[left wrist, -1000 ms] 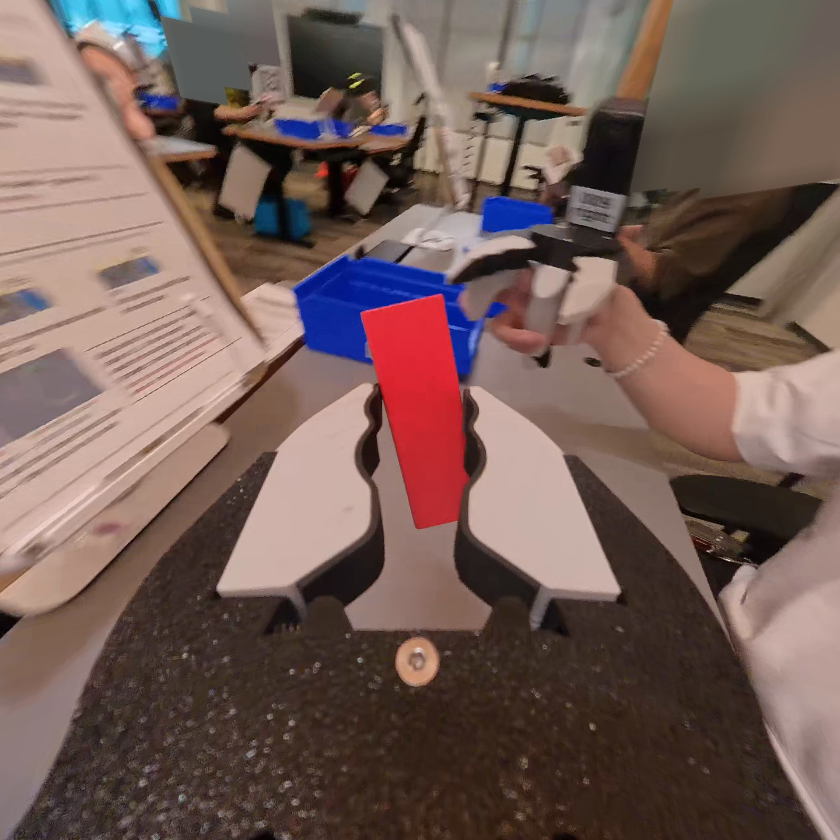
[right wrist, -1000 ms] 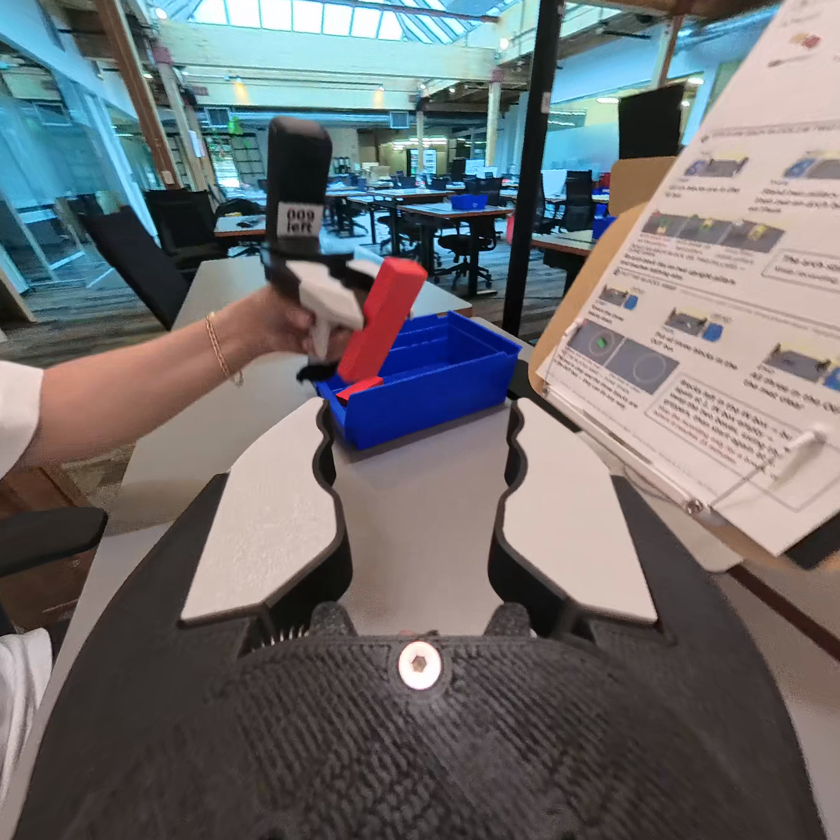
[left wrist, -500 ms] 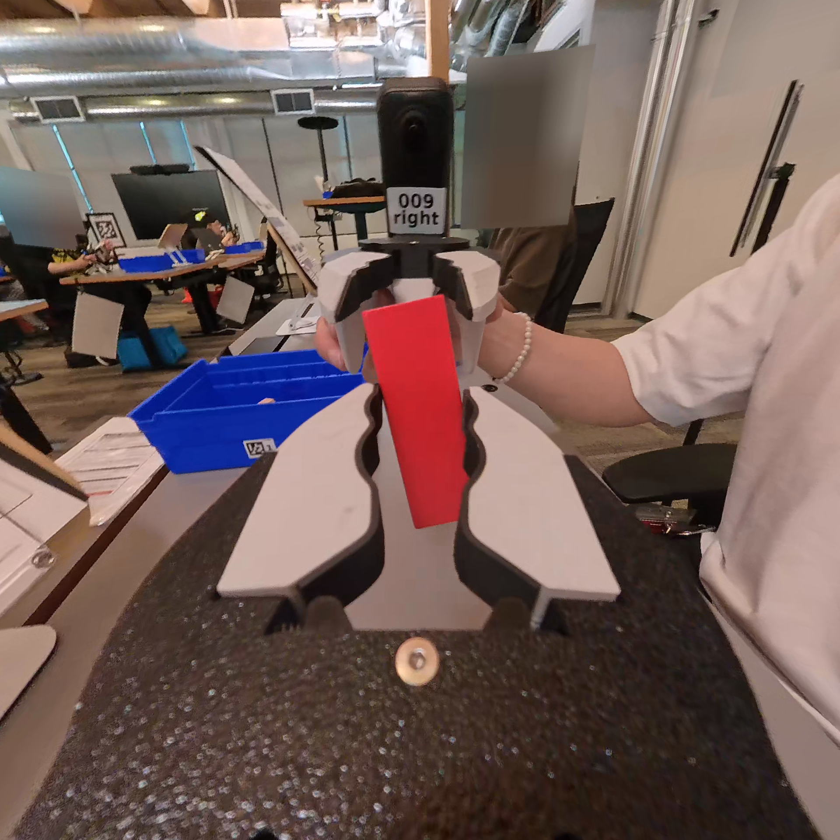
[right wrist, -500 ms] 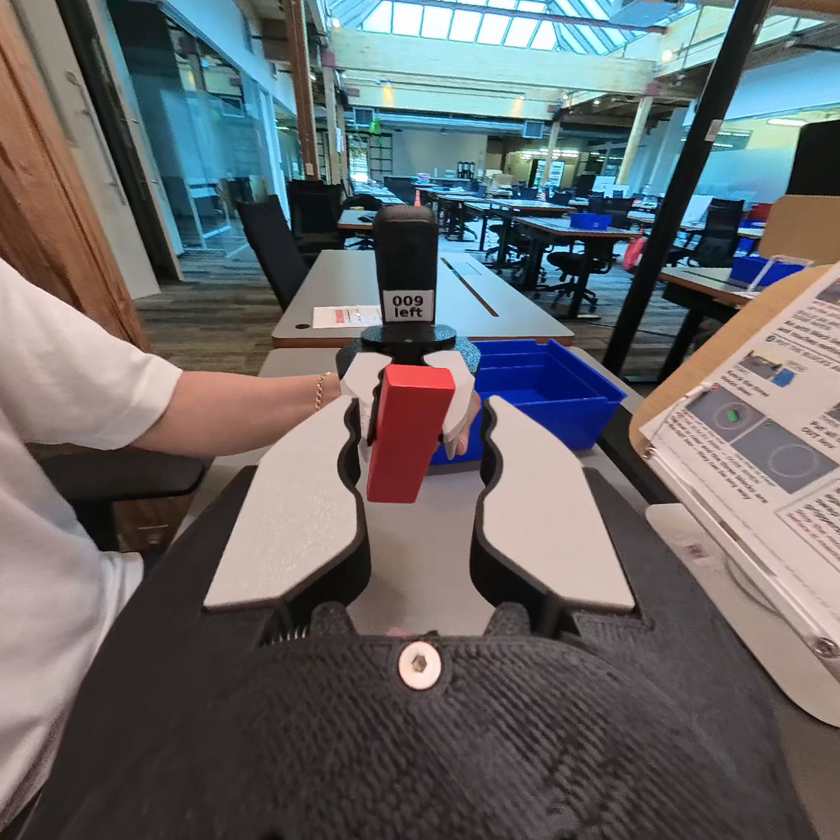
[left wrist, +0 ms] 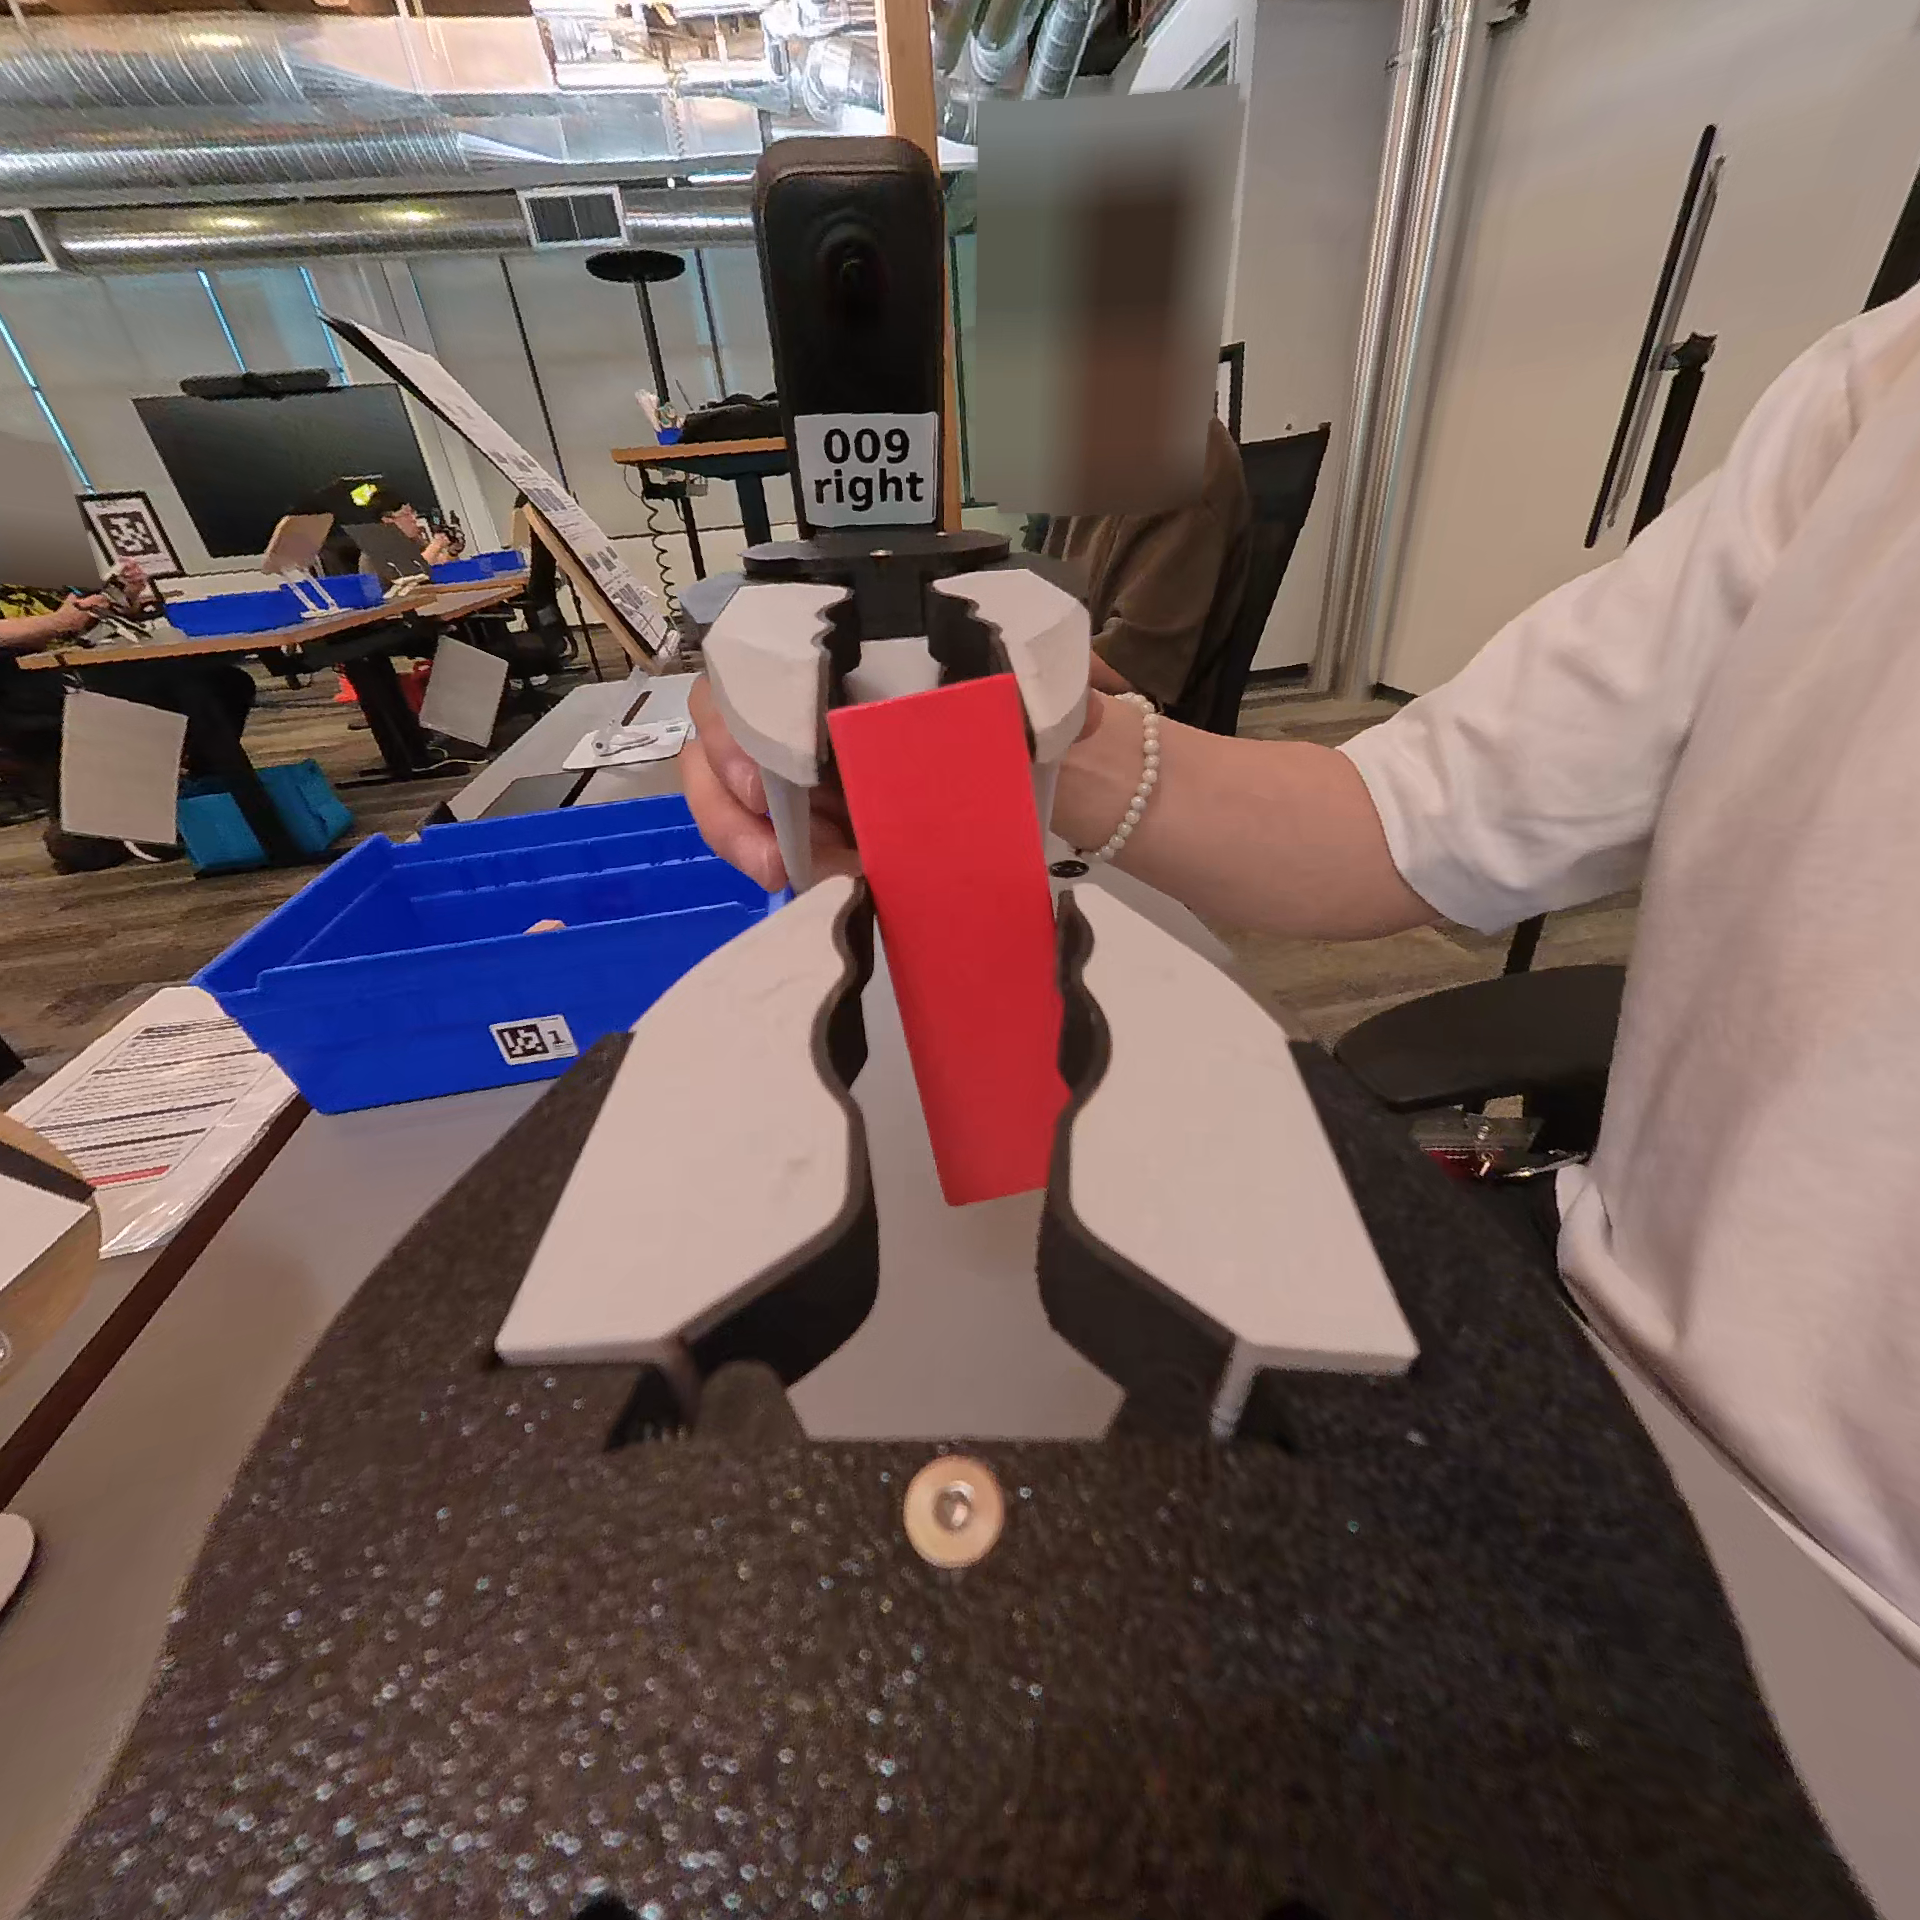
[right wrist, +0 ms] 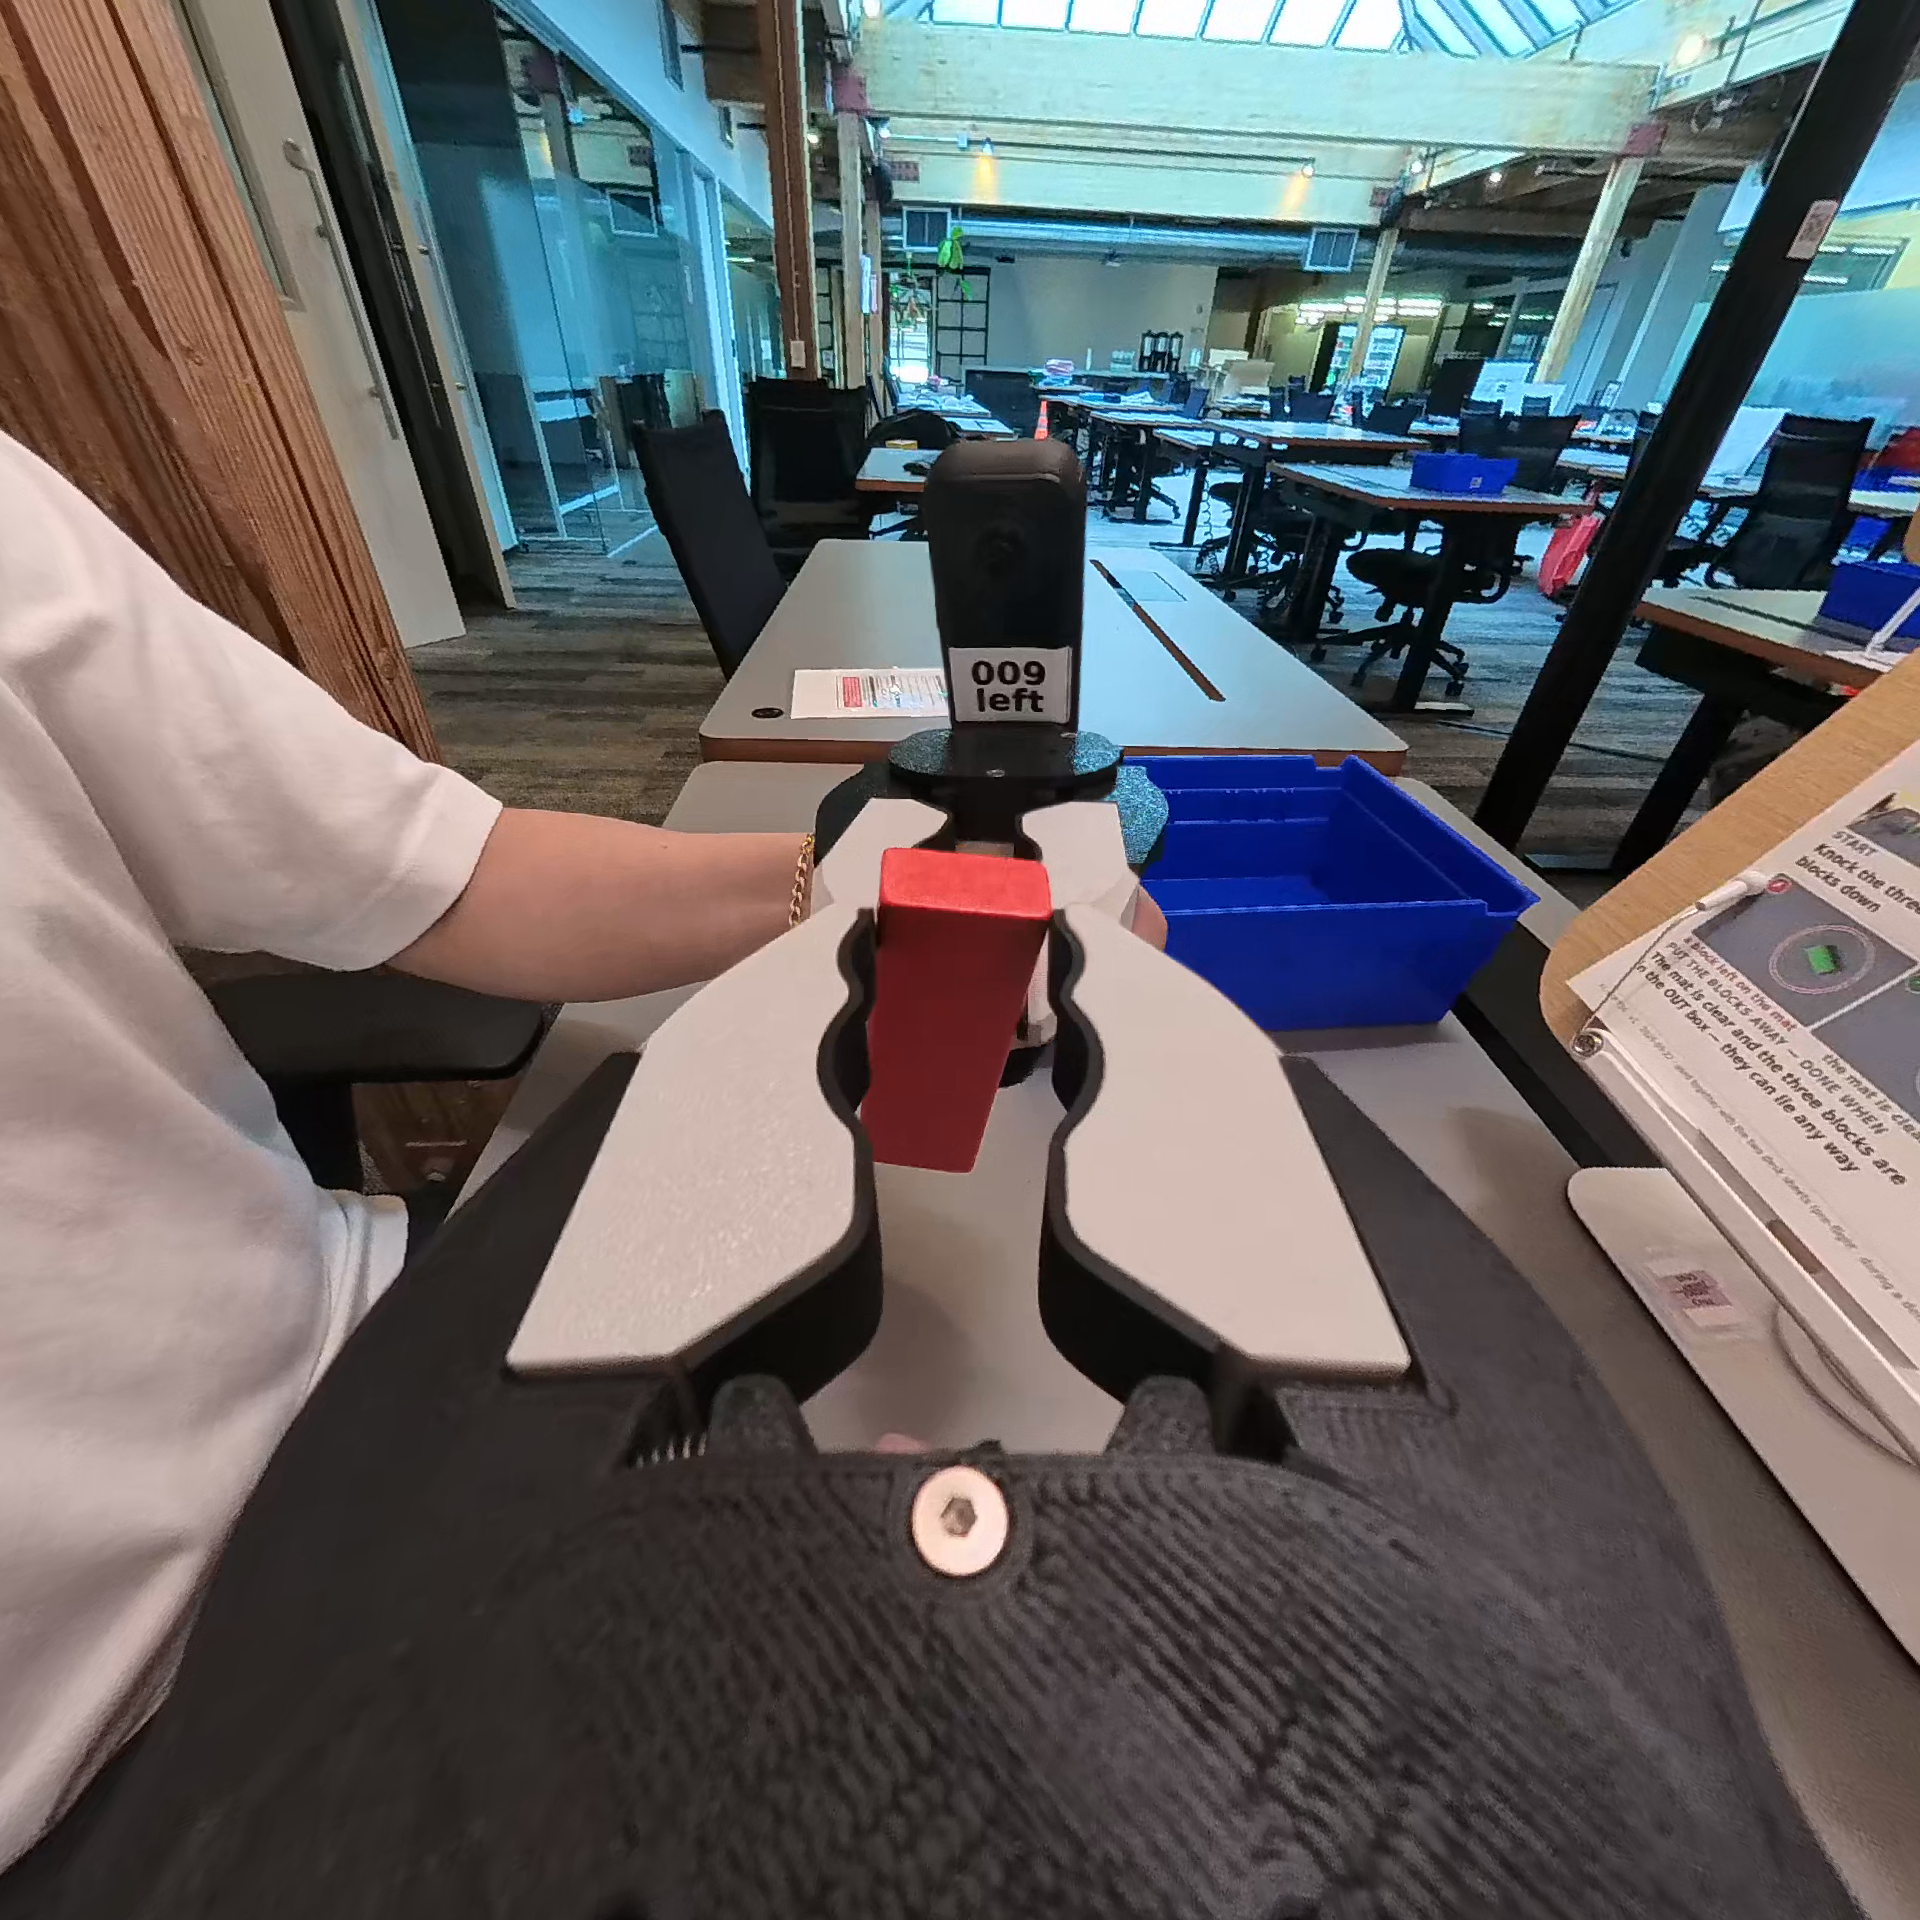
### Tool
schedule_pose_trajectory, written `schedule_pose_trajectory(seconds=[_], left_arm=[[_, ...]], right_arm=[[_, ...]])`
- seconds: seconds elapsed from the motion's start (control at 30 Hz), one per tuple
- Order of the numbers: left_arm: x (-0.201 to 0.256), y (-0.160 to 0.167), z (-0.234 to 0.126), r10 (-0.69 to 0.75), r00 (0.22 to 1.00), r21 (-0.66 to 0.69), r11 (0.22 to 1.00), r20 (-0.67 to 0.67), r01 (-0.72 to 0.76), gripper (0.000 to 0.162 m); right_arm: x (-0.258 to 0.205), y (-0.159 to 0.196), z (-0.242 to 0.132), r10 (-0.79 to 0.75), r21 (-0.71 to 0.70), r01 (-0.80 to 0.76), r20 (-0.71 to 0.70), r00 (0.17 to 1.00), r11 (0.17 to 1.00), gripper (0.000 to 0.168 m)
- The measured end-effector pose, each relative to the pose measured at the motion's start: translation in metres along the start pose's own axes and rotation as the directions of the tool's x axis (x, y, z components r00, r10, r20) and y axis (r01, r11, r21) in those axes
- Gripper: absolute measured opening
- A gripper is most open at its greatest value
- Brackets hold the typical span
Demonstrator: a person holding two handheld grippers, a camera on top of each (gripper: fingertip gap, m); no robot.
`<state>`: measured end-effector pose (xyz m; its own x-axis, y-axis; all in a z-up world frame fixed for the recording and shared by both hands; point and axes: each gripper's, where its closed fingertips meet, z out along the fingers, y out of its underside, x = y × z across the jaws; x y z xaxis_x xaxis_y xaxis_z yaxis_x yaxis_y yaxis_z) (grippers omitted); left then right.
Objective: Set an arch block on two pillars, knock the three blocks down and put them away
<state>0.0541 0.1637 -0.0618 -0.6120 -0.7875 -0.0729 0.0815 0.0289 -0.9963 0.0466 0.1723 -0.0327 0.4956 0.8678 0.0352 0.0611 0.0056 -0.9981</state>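
Note:
A long red block (left wrist: pixel 951 987) is held in the air between both grippers. My left gripper (left wrist: pixel 961 914) is shut on its near end. My right gripper (right wrist: pixel 956 935) faces the left one, and its fingers press both sides of the block's other end (right wrist: pixel 940 1018). In the left wrist view the right gripper (left wrist: pixel 920 707) shows head-on, closed around the block's far end. In the right wrist view the left gripper (right wrist: pixel 966 862) shows behind the block. A person's hands hold both grippers above the grey table (right wrist: pixel 1403 1143).
A blue bin (left wrist: pixel 416 997) stands on the table beyond the grippers and also shows in the right wrist view (right wrist: pixel 1330 956). A printed sheet on a stand (right wrist: pixel 1766 1039) is at the right. A paper (left wrist: pixel 145 1091) lies beside the bin. A black chair armrest (left wrist: pixel 1475 1039) is near the person. My two grippers' fingertips are within a few centimetres of each other.
The left gripper swung the red block round from the bin to face the right gripper. The right gripper moved in and its fingers closed from wide open onto the block's free end.

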Motion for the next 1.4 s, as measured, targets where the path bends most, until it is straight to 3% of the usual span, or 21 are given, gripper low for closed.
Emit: schedule_pose_trajectory(seconds=[0.3,0.4,0.47,0.57,0.7,0.87,1.03,1.4], left_arm=[[0.002,0.005,0.001,-0.010,1.000,-0.014,1.000,-0.005,0.010,0.033],[-0.010,0.008,-0.002,-0.036,0.995,-0.013,0.999,0.089,0.038,0.031],[-0.019,0.009,-0.005,-0.045,0.984,-0.009,0.999,0.171,0.048,0.046],[-0.030,0.017,-0.015,-0.036,0.956,-0.063,0.996,0.290,0.057,0.061],[-0.025,0.030,-0.025,0.019,0.936,-0.136,0.990,0.350,0.031,0.060],[-0.014,0.044,-0.031,-0.002,0.933,-0.144,0.988,0.361,0.058,0.058],[-0.008,0.052,-0.034,-0.037,0.932,-0.124,0.988,0.362,0.087,0.055],[0.002,0.062,-0.033,-0.076,0.936,-0.108,0.987,0.344,0.119,0.054]], right_arm=[[-0.001,0.006,0.000,-0.032,-0.044,0.032,0.006,0.999,0.999,0.032],[0.009,0.010,-0.005,-0.057,-0.057,0.054,-0.056,0.997,0.997,0.031],[0.018,0.019,-0.014,-0.074,-0.096,0.066,-0.086,0.994,0.993,0.031],[0.048,0.040,-0.038,-0.085,-0.165,0.054,-0.184,0.979,0.985,0.031],[0.092,0.085,-0.074,-0.069,-0.258,-0.018,-0.325,0.943,0.966,0.031],[0.118,0.129,-0.084,0.023,-0.237,-0.134,-0.421,0.907,0.962,0.031],[0.120,0.157,-0.074,0.003,-0.279,-0.109,-0.353,0.936,0.954,0.031],[0.115,0.169,-0.062,0.016,-0.256,-0.036,-0.080,0.997,0.966,0.031]])
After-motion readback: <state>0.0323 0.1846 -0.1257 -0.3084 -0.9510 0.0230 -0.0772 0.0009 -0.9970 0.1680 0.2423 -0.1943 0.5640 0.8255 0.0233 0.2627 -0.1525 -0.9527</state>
